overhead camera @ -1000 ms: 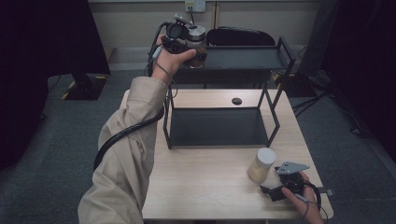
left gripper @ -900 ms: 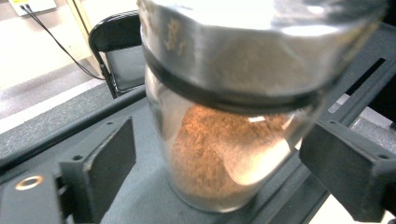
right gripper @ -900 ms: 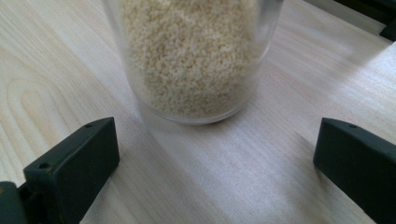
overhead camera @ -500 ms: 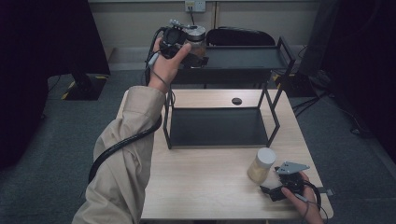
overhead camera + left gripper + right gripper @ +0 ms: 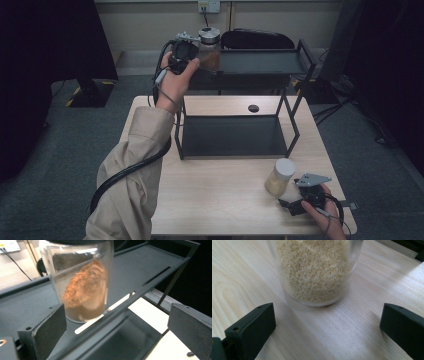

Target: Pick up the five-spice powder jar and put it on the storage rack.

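Nearest you, your right gripper (image 5: 300, 204) rests low on the wooden surface (image 5: 215, 200) with its jaws spread wide, just short of the white-lidded jar of pale grains (image 5: 280, 176), which stands upright and untouched between you and the black rack (image 5: 235, 137). Push forward off-centre and one jaw could nudge the jar over instead of straddling it.

Farther off, your left gripper (image 5: 192, 56) sits at the near left end of the rack's top shelf (image 5: 260, 62). Its jaws have just been opening and now stand wide, clear of the silver-lidded jar of brown powder (image 5: 209, 47), which stands on that shelf close to its front rail (image 5: 140, 291). Withdraw crookedly and a jaw could clip the glass and tip it off the edge.

A second ago that jar was gripped and held above the shelf; your right hand has kept its place.
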### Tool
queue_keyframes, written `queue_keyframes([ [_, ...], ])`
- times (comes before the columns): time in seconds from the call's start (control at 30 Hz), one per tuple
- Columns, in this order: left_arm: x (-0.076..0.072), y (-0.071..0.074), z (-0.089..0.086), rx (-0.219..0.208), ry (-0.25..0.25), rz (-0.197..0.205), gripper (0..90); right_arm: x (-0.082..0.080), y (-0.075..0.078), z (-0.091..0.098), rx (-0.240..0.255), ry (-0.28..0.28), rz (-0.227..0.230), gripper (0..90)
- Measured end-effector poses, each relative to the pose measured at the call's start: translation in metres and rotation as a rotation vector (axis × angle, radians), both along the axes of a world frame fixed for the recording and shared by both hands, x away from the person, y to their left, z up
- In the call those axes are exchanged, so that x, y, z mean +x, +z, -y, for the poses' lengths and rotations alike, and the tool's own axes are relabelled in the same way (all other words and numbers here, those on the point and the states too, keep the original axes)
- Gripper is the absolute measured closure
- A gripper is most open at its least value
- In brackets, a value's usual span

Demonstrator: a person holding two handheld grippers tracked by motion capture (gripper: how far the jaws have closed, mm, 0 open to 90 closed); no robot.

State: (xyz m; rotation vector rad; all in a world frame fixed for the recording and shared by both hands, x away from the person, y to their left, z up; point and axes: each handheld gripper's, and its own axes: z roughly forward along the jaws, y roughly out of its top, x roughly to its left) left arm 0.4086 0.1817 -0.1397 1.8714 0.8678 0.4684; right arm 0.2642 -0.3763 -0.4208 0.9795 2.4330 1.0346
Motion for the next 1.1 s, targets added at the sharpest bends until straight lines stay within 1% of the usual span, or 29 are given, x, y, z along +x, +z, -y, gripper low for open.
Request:
queue_keyframes([
  [0.23,-0.006,-0.007,-0.003,-0.018,-0.024,-0.007,1.5,0.0,0.0,0.0,0.0,0.0,0.0,0.0],
  [0.43,-0.01,-0.015,-0.002,-0.022,-0.044,-0.006,1.5,0.0,0.0,0.0,0.0,0.0,0.0,0.0],
  [0.67,-0.014,-0.028,-0.004,-0.036,-0.062,-0.011,1.8,0.0,0.0,0.0,0.0,0.0,0.0,0.0],
  [0.87,-0.017,-0.037,-0.005,-0.03,-0.071,-0.009,1.9,0.0,0.0,0.0,0.0,0.0,0.0,0.0],
  [1.03,-0.02,-0.045,-0.007,-0.046,-0.082,-0.01,1.8,0.0,0.0,0.0,0.0,0.0,0.0,0.0],
  [1.1,-0.021,-0.048,-0.007,-0.042,-0.09,-0.009,1.8,0.0,0.0,0.0,0.0,0.0,0.0,0.0],
])
